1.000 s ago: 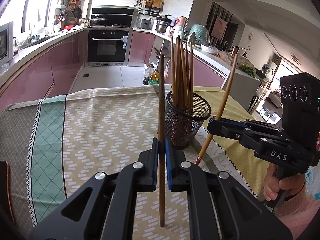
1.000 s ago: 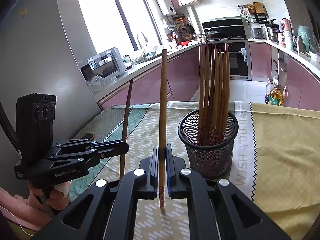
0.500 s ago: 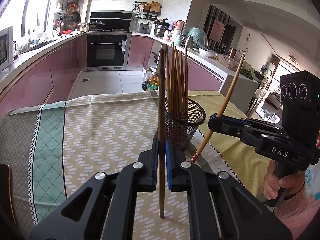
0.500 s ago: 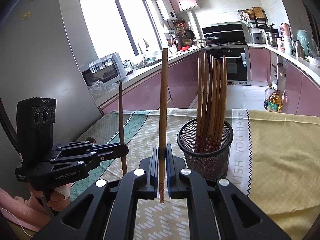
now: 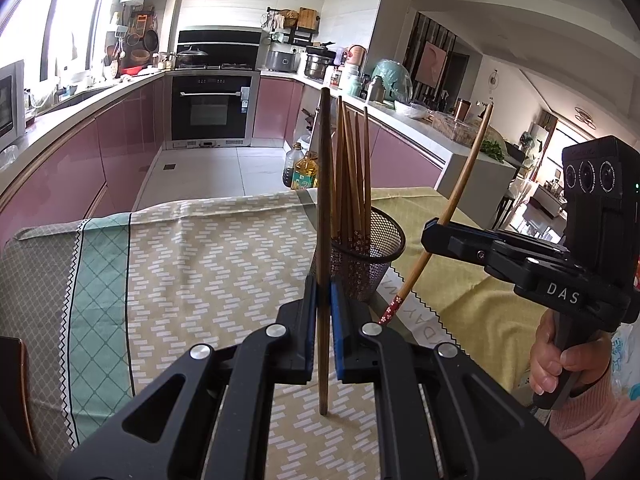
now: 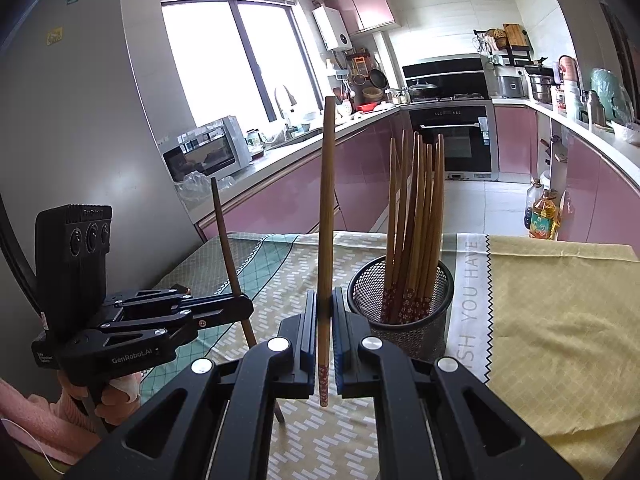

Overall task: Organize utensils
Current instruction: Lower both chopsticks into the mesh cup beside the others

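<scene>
We see our left gripper (image 5: 323,312) clamped on one upright wooden chopstick (image 5: 324,208). Our right gripper (image 6: 323,320) pinches a second chopstick (image 6: 327,216), its patterned red end pointing down. Just beyond both, a black mesh holder (image 6: 404,320) stands on the patterned tablecloth (image 5: 200,264), full of chopsticks (image 6: 416,216).
</scene>
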